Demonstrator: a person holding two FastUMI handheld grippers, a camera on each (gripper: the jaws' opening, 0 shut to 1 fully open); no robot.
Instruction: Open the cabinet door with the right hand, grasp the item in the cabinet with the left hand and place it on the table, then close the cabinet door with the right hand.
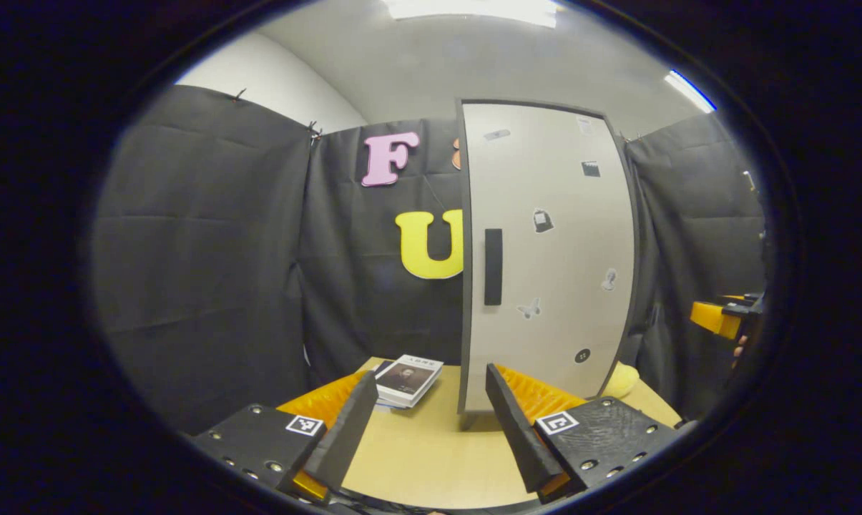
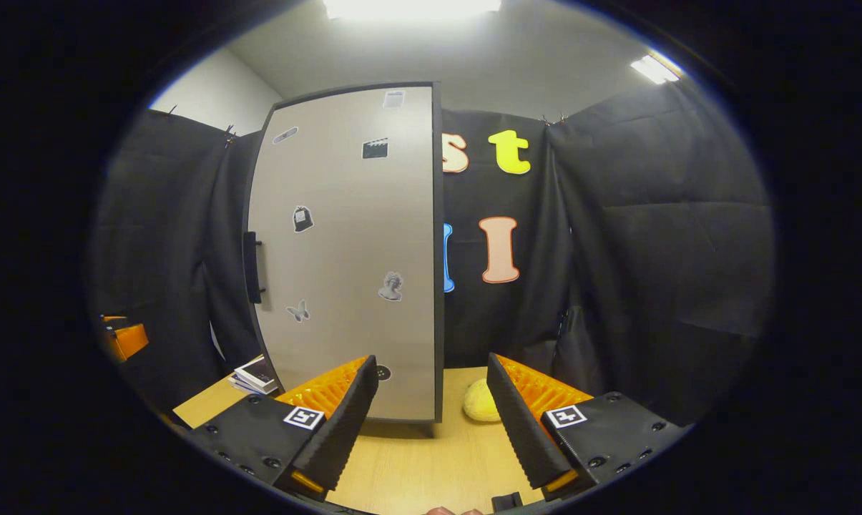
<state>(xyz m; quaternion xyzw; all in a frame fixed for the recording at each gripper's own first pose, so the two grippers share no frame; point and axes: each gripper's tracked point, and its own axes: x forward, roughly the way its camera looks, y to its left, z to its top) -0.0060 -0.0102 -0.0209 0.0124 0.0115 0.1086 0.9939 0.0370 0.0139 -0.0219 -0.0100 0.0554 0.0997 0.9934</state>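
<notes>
Both level: left hand-held gripper and right hand-held gripper spread empty, cabinet door ahead, seemingly shut.

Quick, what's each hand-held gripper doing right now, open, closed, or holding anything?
Left hand-held gripper: open, holding nothing, above the table.
Right hand-held gripper: open, holding nothing, facing the cabinet door.

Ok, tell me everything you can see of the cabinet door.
The cabinet door is a tall pale grey panel with a dark edge, smooth like laminate, and it looks shut. A black vertical handle sits near its left edge at mid-height. Small stickers dot its face. The cabinet stands upright on the wooden table; nothing touches the door.
</notes>
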